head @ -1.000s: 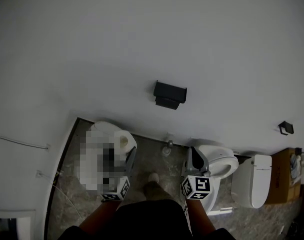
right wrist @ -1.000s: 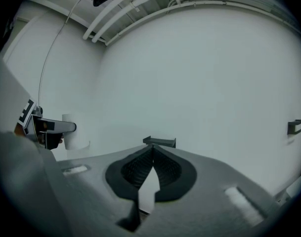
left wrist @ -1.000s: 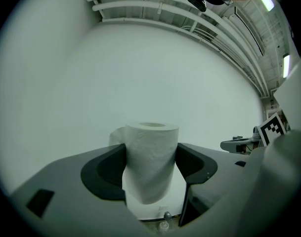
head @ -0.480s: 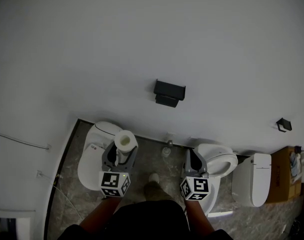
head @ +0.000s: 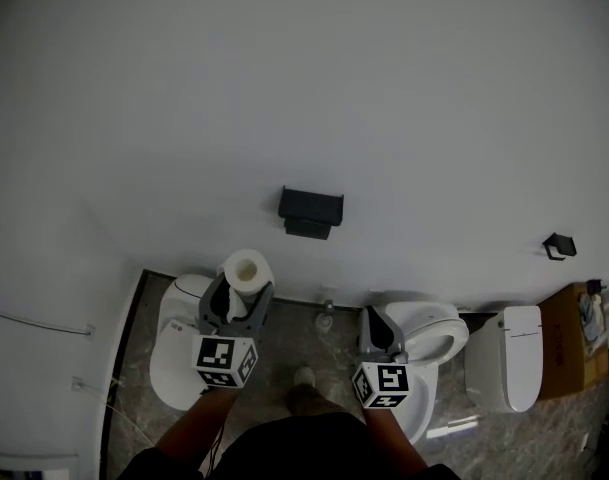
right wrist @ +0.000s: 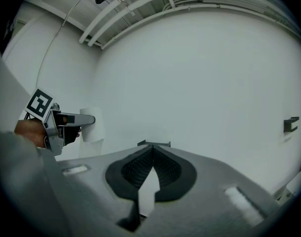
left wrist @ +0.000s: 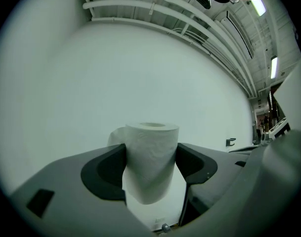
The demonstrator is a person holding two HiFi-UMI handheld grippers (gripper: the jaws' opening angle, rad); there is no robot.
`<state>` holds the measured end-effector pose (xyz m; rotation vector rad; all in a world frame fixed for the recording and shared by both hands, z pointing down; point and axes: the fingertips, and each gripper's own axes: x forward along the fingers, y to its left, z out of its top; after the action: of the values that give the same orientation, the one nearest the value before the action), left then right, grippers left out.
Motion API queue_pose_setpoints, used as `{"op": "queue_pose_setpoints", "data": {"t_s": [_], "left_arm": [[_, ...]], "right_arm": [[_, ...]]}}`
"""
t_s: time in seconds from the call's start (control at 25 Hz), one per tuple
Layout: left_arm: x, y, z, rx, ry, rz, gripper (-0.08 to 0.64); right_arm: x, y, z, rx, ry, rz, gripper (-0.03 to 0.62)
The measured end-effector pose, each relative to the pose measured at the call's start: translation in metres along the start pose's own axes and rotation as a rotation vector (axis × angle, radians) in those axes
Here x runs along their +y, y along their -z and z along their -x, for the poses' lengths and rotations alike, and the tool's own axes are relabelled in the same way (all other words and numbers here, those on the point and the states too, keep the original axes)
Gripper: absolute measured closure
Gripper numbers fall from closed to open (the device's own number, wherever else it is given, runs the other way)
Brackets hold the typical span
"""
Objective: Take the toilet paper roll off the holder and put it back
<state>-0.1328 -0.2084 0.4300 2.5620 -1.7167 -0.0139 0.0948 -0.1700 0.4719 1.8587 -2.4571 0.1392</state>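
Observation:
A white toilet paper roll [head: 247,271] stands upright between the jaws of my left gripper [head: 240,294], which is shut on its sides. In the left gripper view the roll [left wrist: 150,157] fills the middle, and both pads press into the paper. The black holder [head: 311,213] is fixed to the white wall, above and to the right of the roll, and carries nothing. My right gripper [head: 379,330] hangs lower at the right, shut and holding nothing. In the right gripper view the holder [right wrist: 153,143] sits just past the closed tips of my right gripper [right wrist: 151,151], with the roll [right wrist: 93,126] at the left.
Three white toilets stand on the marbled floor: one at the left [head: 172,353], one in the middle [head: 436,330], one at the right [head: 509,356]. A second black holder [head: 558,245] hangs further right on the wall. A cardboard box [head: 574,348] stands at the far right.
The left gripper has risen with the roll and moved closer to the wall and the holder. The right gripper has stayed low and shut.

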Motion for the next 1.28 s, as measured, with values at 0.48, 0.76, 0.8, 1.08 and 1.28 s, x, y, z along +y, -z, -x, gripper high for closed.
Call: {"op": "queue_pose_setpoints", "data": {"t_s": [0.48, 0.76, 0.8, 1.08, 1.28], "left_arm": [[-0.005, -0.054, -0.13, -0.06, 0.087, 0.003, 0.241], [-0.007, -0.043, -0.211, -0.076, 0.101, -0.069, 0.24], [-0.006, -0.037, -0.222, -0.067, 0.104, -0.049, 0.241], [-0.004, 0.013, -0.283, 0.027, 0.103, 0.088, 0.241], [-0.015, 0.043, -0.312, 0.068, 0.123, 0.052, 0.241]], "right_arm": [[-0.05, -0.005, -0.049, 0.001, 0.037, -0.028, 0.594], [-0.067, 0.006, -0.078, 0.02, 0.019, -0.034, 0.594], [-0.069, 0.006, -0.081, 0.022, 0.024, -0.029, 0.594], [-0.091, 0.013, -0.102, 0.04, 0.026, -0.046, 0.594], [-0.104, 0.021, -0.108, 0.065, 0.032, -0.041, 0.594]]}}
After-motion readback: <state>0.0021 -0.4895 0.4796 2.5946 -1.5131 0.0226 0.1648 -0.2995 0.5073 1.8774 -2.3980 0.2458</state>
